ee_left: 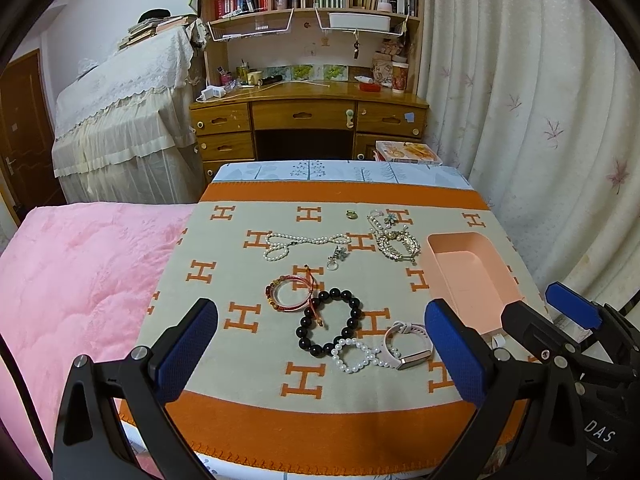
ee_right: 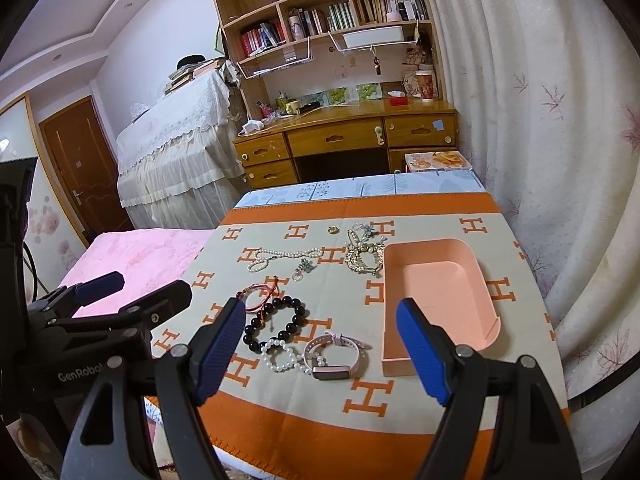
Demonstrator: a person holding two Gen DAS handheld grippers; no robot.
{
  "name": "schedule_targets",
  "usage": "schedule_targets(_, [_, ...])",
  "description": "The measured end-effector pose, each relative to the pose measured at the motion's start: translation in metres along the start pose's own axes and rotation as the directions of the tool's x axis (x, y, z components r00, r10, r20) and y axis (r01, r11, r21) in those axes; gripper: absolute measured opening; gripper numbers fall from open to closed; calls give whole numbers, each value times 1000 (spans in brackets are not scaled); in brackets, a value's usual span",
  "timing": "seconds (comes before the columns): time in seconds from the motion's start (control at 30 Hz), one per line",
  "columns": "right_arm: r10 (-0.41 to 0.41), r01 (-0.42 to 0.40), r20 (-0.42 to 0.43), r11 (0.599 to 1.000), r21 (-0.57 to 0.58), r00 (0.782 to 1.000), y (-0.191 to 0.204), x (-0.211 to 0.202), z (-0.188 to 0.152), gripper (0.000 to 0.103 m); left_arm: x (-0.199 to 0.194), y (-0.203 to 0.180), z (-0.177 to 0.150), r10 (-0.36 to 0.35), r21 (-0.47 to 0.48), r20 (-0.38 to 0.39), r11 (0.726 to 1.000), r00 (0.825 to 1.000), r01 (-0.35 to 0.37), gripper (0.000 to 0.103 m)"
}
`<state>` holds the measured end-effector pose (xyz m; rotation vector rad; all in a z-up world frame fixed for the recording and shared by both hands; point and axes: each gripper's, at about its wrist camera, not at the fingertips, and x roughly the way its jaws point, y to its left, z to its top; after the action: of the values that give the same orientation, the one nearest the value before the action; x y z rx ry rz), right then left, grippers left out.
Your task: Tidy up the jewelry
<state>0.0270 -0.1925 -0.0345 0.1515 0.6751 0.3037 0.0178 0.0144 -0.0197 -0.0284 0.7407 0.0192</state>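
Hovering side by side above the near edge of the orange-and-cream blanket (ee_left: pixel 240 396), the left gripper (ee_left: pixel 320 344) and the right gripper (ee_right: pixel 320 352) both had their blue-padded jaws spread wide, and neither held anything. The pink tray (ee_right: pixel 436 292) sat on the right side of the blanket with its near end open, and as far as the views showed it held nothing; its far corners were clear, though the right gripper's finger hid a little of its near left corner.

All the jewelry lay outside it, to its left. Nearest were a pink smartwatch (ee_right: pixel 336 354) and a small white pearl bracelet (ee_right: pixel 280 356), touching each other. Just beyond them lay a black bead bracelet (ee_right: pixel 276 324), and overlapping its far left side a red string bracelet (ee_right: pixel 262 294). Farther off, a long pearl necklace (ee_left: pixel 304 240) stretched left to right, with a small flower-shaped charm (ee_left: pixel 338 258) beside its right end. A gold rhinestone piece (ee_left: pixel 398 246) rested close to the tray's far left corner, and a small ring (ee_left: pixel 351 214) sat alone at the far side.
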Motion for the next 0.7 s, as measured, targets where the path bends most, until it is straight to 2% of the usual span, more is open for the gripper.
schedule_targets(0.7, [1,-1,-7,1000,-6,1000,2,2,-2,78,1,3,-2,13,-5,-14,1000,1000,-13,102])
